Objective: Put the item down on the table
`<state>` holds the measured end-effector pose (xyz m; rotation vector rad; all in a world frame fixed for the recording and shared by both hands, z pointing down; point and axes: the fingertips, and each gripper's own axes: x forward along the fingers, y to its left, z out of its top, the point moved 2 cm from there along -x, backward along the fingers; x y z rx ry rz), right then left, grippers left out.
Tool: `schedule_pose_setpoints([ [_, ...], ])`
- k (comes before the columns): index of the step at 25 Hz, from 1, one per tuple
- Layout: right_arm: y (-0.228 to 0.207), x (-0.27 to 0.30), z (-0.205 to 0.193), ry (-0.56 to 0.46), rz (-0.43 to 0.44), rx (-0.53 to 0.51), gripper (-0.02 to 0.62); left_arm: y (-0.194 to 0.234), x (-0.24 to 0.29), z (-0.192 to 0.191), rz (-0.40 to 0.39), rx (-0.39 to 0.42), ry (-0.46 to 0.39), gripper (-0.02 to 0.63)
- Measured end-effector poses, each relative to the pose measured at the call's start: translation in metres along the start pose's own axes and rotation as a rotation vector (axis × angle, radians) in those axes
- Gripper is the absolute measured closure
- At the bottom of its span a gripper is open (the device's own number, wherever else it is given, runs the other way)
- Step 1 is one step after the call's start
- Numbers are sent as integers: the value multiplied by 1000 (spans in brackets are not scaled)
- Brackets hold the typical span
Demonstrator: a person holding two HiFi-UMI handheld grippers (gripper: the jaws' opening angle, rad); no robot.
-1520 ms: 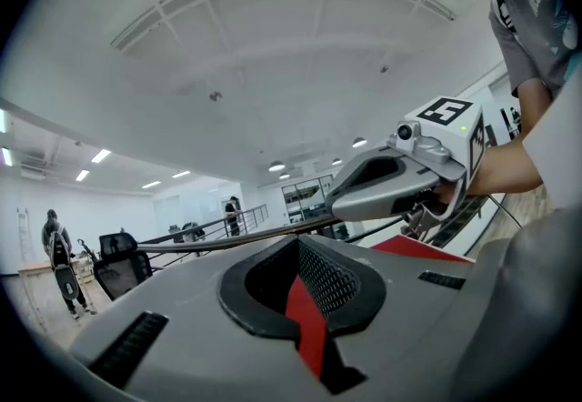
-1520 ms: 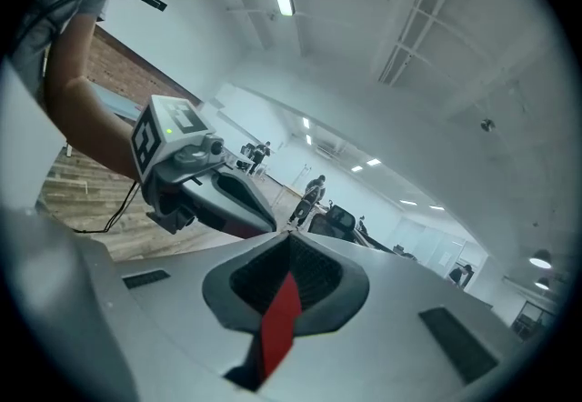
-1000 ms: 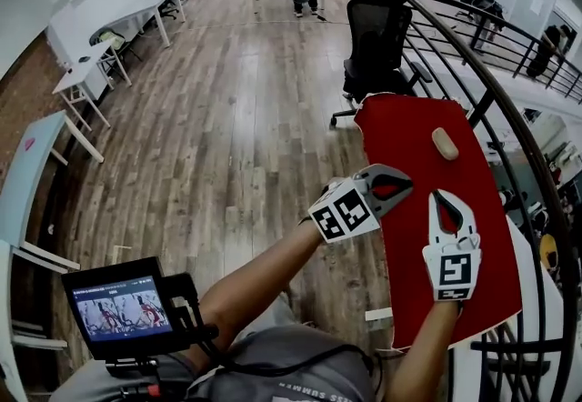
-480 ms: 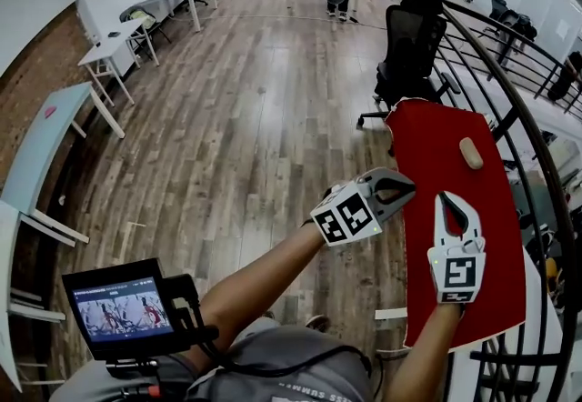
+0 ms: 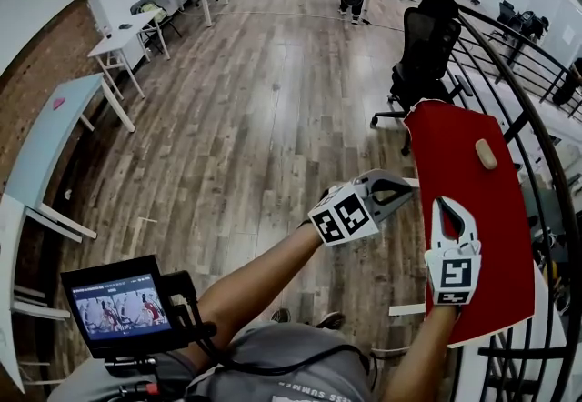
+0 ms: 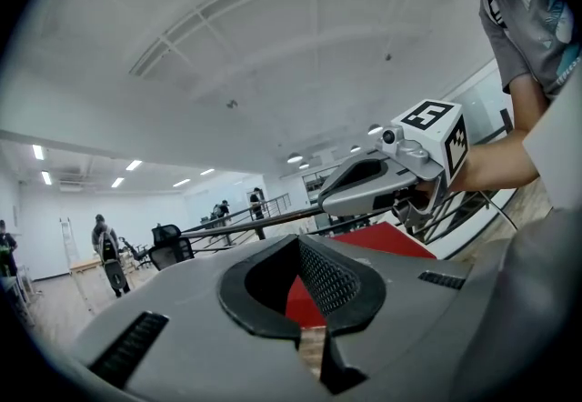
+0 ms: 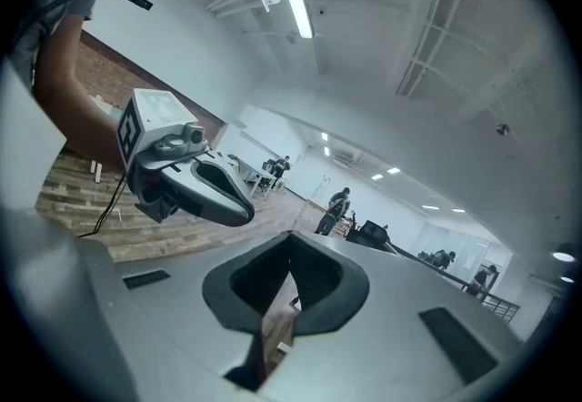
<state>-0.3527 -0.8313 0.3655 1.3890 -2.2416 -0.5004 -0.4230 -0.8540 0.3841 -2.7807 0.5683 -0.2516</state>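
On red tabletop point(image 5: 473, 264), a tan oblong item point(image 5: 486, 154), flat, long axis about 11 to 5 o'clock. At its 7 o'clock, well apart, right gripper point(image 5: 446, 203), clenched and empty; at 8 o'clock, left gripper point(image 5: 412, 192), likewise clenched on nothing. At 11 o'clock, black office chair point(image 5: 426, 55). Beyond, wood-plank floor point(image 5: 255, 118) and white desks point(image 5: 127, 36).

Red tabletop point(image 5: 498, 232), mostly bare; one tan oval object point(image 5: 486, 154) lies flat on it near the far end.
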Motion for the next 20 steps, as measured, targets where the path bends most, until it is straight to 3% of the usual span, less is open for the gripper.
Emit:
schedule_pose_setpoints([
  [20,70,-45,38,64,-35,-43,591,-40,-73,0,-56,-10,-51,601],
])
